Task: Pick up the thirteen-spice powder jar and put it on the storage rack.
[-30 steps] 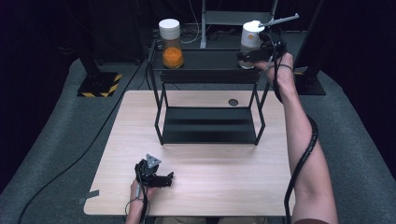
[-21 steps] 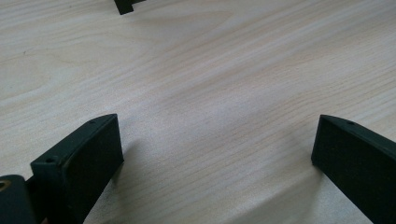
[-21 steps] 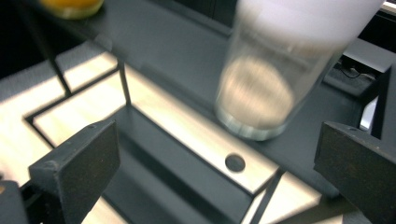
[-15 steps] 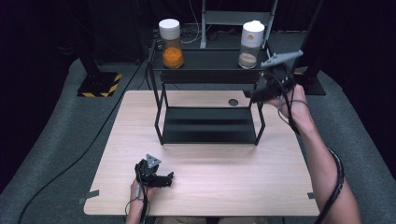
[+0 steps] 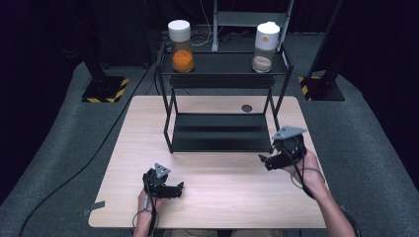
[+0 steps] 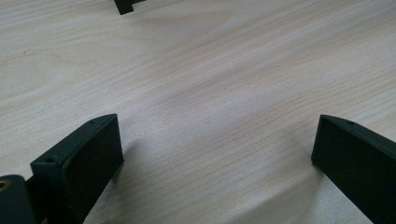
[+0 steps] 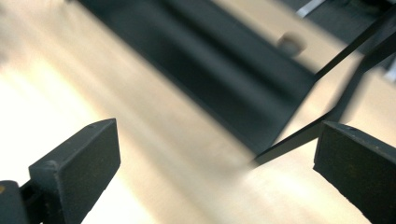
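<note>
Both jars sit up on the rack's top shelf (image 5: 222, 64), orange jar (image 5: 181, 45) at 11 o'clock, white-lidded jar (image 5: 265, 47) at 1, parked clear of the table. The right gripper (image 5: 269, 160), at 4, hangs wide open and empty; left gripper (image 5: 178, 189) idles at 6, also open, holding nothing.

The left gripper (image 6: 212, 154) points down at a pale wooden table (image 6: 224, 79), its 2 black jaws spread wide with bare wood grain between them. Beyond the jaws, at the far edge, sits a small black corner (image 6: 125, 5).
</note>
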Tool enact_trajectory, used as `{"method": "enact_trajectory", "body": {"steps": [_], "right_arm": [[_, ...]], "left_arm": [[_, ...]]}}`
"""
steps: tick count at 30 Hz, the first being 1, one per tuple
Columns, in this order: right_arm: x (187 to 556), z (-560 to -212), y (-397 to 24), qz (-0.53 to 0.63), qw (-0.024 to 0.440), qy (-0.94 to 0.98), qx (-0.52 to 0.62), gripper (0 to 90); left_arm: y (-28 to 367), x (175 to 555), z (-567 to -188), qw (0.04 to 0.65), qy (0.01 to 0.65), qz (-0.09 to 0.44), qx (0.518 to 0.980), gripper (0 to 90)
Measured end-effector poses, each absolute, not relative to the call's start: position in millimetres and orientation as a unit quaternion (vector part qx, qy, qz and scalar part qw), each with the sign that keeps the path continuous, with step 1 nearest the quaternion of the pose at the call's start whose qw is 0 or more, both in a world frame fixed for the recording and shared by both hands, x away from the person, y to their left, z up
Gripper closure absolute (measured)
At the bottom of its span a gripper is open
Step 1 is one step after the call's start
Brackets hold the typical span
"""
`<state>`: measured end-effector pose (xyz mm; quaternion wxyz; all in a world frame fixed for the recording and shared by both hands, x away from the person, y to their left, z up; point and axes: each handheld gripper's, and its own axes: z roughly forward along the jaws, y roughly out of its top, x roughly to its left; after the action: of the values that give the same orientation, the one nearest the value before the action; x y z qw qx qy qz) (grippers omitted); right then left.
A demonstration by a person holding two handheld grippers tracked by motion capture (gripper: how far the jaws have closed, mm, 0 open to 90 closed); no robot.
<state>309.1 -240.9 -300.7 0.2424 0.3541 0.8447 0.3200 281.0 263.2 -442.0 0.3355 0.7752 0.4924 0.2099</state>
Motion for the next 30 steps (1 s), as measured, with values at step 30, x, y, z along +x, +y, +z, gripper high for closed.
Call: {"method": "enact_trajectory", "body": {"steps": [30], "right_arm": [[286.4,-438.4,-253.5,0.356,0.206,0.801,0.436,0.0]], "left_arm": [[263.1,280.9,-442.1,0.335,0.492,0.210,0.775,1.5]]}}
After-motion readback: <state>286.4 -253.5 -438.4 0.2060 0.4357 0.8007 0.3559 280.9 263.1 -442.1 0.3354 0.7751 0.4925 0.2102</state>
